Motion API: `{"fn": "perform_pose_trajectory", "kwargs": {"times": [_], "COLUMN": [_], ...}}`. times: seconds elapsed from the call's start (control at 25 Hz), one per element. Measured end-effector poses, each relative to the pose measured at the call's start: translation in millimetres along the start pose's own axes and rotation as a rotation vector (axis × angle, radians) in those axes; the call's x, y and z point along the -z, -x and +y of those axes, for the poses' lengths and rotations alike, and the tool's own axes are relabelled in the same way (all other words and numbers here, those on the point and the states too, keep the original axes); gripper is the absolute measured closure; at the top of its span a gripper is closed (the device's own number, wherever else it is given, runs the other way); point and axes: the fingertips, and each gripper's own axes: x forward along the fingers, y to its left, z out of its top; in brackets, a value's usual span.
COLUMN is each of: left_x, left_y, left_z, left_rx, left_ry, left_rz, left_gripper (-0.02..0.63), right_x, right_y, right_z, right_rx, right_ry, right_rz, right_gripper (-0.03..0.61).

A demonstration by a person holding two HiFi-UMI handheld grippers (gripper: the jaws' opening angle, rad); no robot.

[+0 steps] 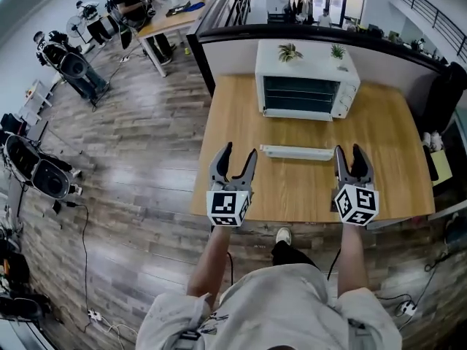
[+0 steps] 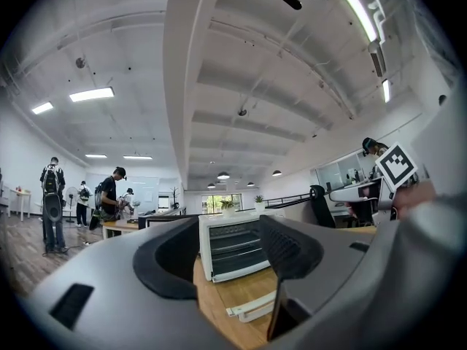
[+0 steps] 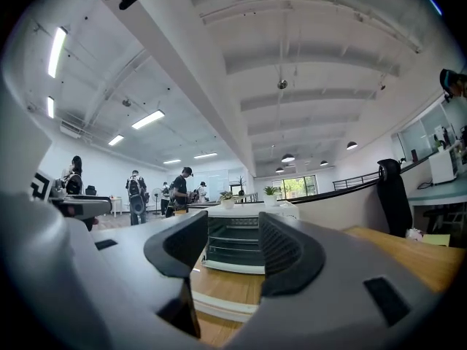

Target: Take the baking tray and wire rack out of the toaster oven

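A white toaster oven (image 1: 306,79) stands at the back of the wooden table (image 1: 394,144). Its front is open, and shelf bars (image 1: 300,93) cross the dark inside; I cannot tell the tray from the rack. A long white bar (image 1: 295,152) lies level in front of it and looks like the handle of the let-down door. My left gripper (image 1: 239,155) and right gripper (image 1: 349,155) hover over the table's near part, either side of that bar, both open and empty. The oven (image 2: 226,228) shows between the left gripper's (image 2: 232,255) jaws. It (image 3: 233,232) shows likewise between the right gripper's (image 3: 232,252) jaws.
Two small potted plants (image 1: 290,51) (image 1: 337,50) sit on the oven's top. A dark partition (image 1: 241,31) runs behind the table. A black chair (image 1: 445,93) stands at the right. Several people (image 2: 109,195) work at a desk (image 1: 171,20) across the room.
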Motion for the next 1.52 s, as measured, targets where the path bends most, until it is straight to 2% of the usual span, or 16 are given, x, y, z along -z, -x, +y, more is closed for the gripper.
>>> {"fn": "perform_pose_trajectory", "kwargs": {"times": [0.12,0.4,0.88,1.12,1.2,1.32,1.52], "left_x": [-0.7,9.9,23.3,23.3,25.8,34.6,55.8], "left_y": [-33.3,-96.6,-182.1,-205.1,-209.5,-214.5,-223.8], "left_z": [-0.9,-6.0,-18.7,-20.7,-18.5,-16.4,-15.8], "left_rx": [0.013,0.046,0.081,0.081,0.080,0.080,0.105], "left_ry": [-0.003,-0.006,-0.033,-0.099,-0.098,-0.088,-0.135], "left_rz": [0.001,0.018,0.037,0.043,0.043,0.045,0.076], "left_gripper": [0.351,0.351,0.351,0.351,0.351,0.351,0.351], "right_x": [0.7,9.0,21.1,23.9,28.1,36.5,51.4], "right_y": [-24.7,-70.0,-132.2,-151.3,-156.1,-161.3,-169.9], "right_z": [-11.3,-39.2,-86.1,-94.9,-94.9,-95.6,-95.5], "right_rx": [0.003,0.011,0.022,0.008,0.007,0.007,0.015], "right_ry": [0.013,-0.029,-0.056,-0.049,-0.055,-0.040,-0.011], "right_rz": [0.002,0.021,0.024,0.021,0.024,0.036,0.070], "right_gripper": [0.347,0.347,0.347,0.347,0.347,0.347,0.347]}}
